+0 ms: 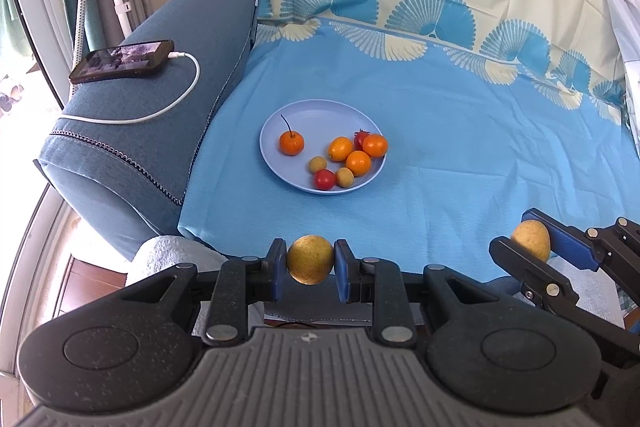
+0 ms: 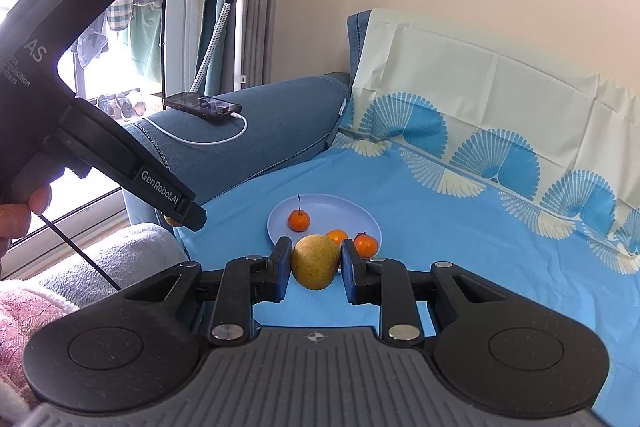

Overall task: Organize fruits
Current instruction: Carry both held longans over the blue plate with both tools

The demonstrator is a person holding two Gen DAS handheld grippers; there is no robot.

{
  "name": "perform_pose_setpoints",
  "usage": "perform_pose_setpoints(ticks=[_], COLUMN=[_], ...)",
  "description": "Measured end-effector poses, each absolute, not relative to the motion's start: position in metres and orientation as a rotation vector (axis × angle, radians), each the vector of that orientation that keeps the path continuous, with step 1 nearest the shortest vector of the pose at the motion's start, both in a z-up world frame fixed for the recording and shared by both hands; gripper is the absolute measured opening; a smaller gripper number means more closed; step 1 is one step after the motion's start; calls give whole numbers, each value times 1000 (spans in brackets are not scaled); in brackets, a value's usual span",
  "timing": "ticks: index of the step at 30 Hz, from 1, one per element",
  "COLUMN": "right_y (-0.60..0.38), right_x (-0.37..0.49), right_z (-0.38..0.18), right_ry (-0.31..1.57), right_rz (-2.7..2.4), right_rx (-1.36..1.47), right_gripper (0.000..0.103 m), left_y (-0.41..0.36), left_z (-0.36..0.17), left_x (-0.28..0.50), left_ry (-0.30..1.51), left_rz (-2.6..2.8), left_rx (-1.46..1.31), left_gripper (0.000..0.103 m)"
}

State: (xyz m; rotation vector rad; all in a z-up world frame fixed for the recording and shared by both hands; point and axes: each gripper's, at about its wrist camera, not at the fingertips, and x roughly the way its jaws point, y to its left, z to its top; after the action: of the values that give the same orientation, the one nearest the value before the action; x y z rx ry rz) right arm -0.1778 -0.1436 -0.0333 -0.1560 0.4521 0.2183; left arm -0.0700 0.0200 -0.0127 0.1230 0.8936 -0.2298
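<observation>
Two yellow-green pears are in play, one per claw, both off the sofa and not yet delivered. The left pear (image 1: pixel 310 259) sits squarely between the blue pads of the left claw (image 1: pixel 310 263), clenched on its sides. The right pear (image 2: pixel 316 261) is pinched the same way in the right claw (image 2: pixel 316 265); in the left wrist view that second pear shows low at the right edge, above the near hem of the cloth.

Key relation: the blue plate (image 1: pixel 304 115) lies ahead of both claws, further onto the blue cloth (image 1: pixel 460 147) spread over the sofa seat. From the left claw it is straight ahead, centred, well apart. In the right wrist view the plate sits just behind the held pear and a bit left, so the right claw would come in from the plate's right. Which claw is nearer cannot be judged safely from fisheye views.

Plate already carries small fruit: a stemmed orange one (image 1: pixel 291 142) alone on the left, a cluster of orange, red and tan pieces (image 1: pixel 348 159) on the right and front. The open spot is the back-left and middle; likely best drop zone, since a pear set on the cluster could roll.

Outward: sofa armrest (image 1: pixel 160 131) on the left with a phone (image 1: pixel 122 61) on a charging cable.
</observation>
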Motion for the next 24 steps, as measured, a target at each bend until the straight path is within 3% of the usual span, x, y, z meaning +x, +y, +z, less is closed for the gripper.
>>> perform_pose_setpoints(ticks=[24], right_y=[-141], right_x=[-151], right_z=[-55], right_ry=[554], right_rz=[208], right_rx=[-136], right_gripper=[27], left_y=[23], left_z=[-42], left_x=[-30], left_ry=[989], left_rz=[-235], left_rx=[101], left_gripper=[28])
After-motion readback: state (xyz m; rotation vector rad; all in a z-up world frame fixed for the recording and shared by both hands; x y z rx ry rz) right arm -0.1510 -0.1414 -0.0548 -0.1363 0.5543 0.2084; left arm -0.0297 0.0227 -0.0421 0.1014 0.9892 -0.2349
